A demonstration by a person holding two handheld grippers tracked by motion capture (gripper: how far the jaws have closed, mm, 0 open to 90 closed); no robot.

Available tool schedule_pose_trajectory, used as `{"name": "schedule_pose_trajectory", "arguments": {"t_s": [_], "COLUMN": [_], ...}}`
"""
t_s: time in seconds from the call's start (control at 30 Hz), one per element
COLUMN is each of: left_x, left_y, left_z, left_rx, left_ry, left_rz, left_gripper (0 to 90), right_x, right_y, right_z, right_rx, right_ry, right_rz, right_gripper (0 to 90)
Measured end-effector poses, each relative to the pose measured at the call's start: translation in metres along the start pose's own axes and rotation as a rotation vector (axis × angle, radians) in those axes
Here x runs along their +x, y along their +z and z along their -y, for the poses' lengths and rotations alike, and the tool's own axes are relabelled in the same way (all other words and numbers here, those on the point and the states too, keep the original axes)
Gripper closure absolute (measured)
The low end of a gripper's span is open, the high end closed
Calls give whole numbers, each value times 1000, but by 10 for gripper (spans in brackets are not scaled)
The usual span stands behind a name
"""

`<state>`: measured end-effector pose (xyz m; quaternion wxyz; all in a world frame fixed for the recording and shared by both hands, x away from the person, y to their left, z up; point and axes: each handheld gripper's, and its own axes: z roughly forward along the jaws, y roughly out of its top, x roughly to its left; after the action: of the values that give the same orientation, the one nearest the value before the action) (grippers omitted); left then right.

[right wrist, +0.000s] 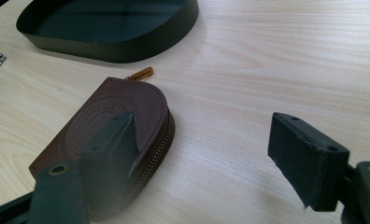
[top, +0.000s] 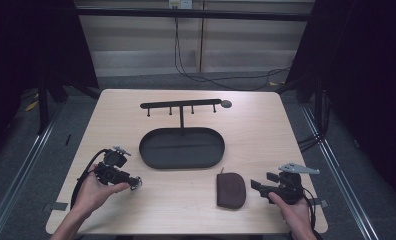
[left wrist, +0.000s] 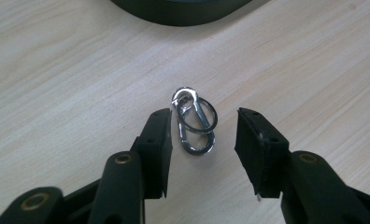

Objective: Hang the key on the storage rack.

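Fingers of the left gripper [left wrist: 202, 140] are standing spread on either side of a small metal clip [left wrist: 194, 122], a carabiner with a key ring looped through it, which is lying flat on the bench [left wrist: 71, 70]. The pads are not pressing on the clip; there is bare wood between each pad and the metal, so nothing is being held there yet. In the high view the left gripper [top: 134, 182] is sitting low at the near left of the bench, with the clip [top: 136, 182] glinting right at its tips.

Fingers of the right gripper [right wrist: 211, 158] are also standing wide apart and holding nothing. One of them is hanging over the near edge of a brown zip pouch [right wrist: 113, 135], the other is over bare wood well to the side; whether that finger is touching the leather I cannot tell. In the high view the right gripper [top: 260, 186] is pointing at the pouch [top: 231, 190] from just beside it.

Farther out, a dark oval tray [top: 181, 148] is sitting in the middle of the bench, holding nothing, and behind it a hook rack [top: 181, 105] is standing with all its pegs bare.

Judging by this, the work is barely begun: both small things are lying on the wood and neither is gripped. What is left is likely closing on the clip, lifting it, and carrying it to a peg or into the tray, then dealing with the pouch likewise.
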<state>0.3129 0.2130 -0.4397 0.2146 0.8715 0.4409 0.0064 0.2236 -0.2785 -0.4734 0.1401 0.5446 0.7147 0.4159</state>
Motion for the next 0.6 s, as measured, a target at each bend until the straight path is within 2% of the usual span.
{"name": "schedule_pose_trajectory", "arguments": {"t_s": [0.13,0.2,0.27,0.37,0.47,0.6], "left_x": [3,3,3,4,5,6], "left_y": [1,-1,-1,1,6,15], "left_z": [-7,-10,-13,-18,-21,-25], "left_rx": [34,54,58,92,125,175], "left_ry": [-17,-17,-25,-20,-22,-25], "left_rz": [9,0,-1,-5,-7,-11], "left_gripper": [603,609,619,618,560,544], "right_x": [0,0,0,0,0,0], "right_y": [0,0,1,1,0,1], "right_z": [0,0,0,0,0,0], "right_rx": [1,2,3,2,3,4], "right_ry": [0,1,-1,-1,-1,-1], "right_rz": [-1,-1,-2,-2,-3,-4], "right_gripper": [237,237,237,237,237,237]}}
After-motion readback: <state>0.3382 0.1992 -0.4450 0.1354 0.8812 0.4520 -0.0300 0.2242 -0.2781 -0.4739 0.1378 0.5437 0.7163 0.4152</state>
